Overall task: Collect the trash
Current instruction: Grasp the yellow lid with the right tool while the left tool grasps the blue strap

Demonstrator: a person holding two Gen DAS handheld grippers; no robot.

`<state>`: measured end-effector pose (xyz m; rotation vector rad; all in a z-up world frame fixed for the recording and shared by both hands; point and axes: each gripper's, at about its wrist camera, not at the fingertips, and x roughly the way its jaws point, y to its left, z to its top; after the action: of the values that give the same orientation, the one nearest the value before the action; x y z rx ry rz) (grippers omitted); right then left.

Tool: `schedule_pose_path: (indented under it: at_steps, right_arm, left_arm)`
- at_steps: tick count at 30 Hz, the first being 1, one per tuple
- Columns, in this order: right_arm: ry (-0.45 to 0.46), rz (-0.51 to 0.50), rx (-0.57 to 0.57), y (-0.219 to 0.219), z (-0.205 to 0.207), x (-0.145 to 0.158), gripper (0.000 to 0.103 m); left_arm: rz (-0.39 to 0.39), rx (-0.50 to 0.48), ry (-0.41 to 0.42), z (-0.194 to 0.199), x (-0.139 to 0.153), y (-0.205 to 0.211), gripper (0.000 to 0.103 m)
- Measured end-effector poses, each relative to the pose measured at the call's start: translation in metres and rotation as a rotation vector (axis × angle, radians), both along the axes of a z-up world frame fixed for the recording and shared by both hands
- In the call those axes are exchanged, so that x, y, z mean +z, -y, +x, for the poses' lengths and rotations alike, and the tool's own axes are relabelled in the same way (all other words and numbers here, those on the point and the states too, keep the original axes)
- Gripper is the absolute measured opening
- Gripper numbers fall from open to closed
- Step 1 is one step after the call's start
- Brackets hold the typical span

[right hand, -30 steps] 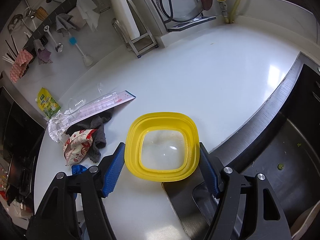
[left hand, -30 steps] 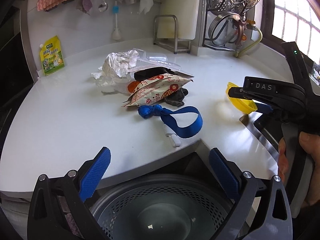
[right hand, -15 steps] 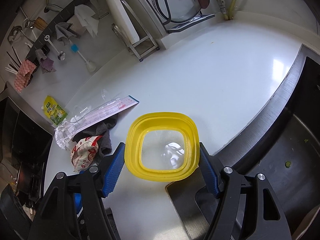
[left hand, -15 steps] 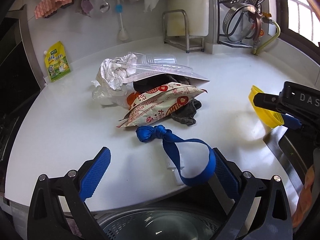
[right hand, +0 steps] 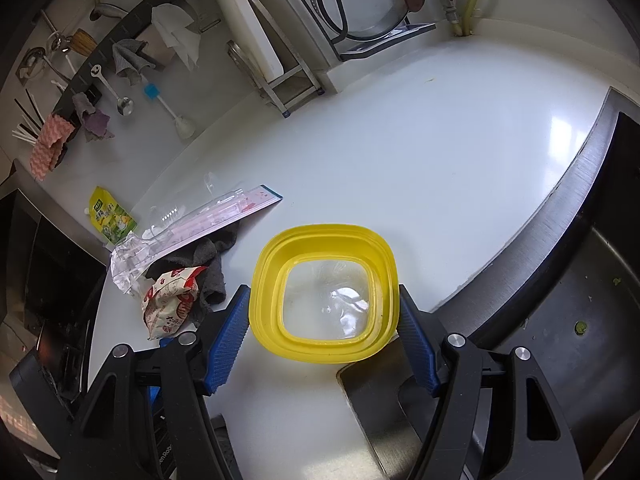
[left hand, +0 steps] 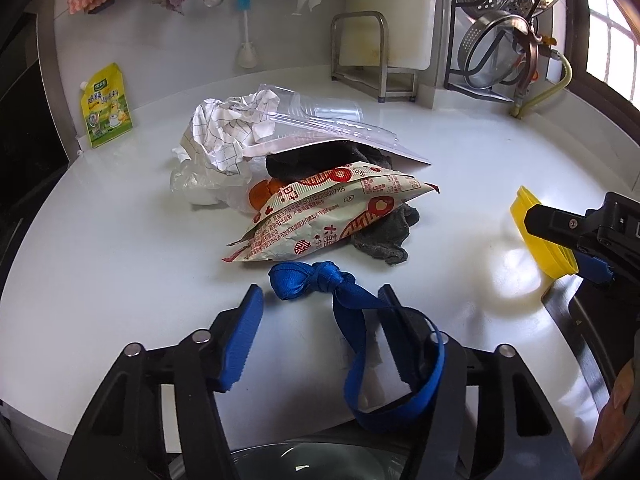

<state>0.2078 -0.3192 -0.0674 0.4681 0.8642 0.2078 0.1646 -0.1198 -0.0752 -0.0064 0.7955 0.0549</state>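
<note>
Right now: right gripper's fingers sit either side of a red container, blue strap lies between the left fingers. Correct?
Not quite. The container between the right gripper fingers is yellow, not red; the right wrist view shows it. The blue strap does lie between the left gripper fingers, which are closing.

A knotted blue fabric strap (left hand: pixel 352 312) is lying looped on the white countertop (left hand: pixel 120 260), just in front of a crumpled red-and-white snack wrapper (left hand: pixel 320 216) resting against grey cloth (left hand: pixel 384 236) and clear plastic packaging (left hand: pixel 320 128).
</note>
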Motion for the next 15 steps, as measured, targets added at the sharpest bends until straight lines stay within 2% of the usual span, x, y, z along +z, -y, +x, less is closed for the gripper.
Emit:
schedule_pose_path:
  at_steps: [5,15]
  right_arm:
    - [-0.003,-0.008,-0.001,-0.001,-0.001,-0.001,0.068]
    - [0.009,-0.048,0.008,-0.010,-0.005,-0.001,0.068]
  left_arm:
    - [-0.017,-0.023,-0.006,-0.007,0.002,-0.006,0.013]
    - [-0.010,-0.067,0.030,-0.031,0.019,-0.031,0.010]
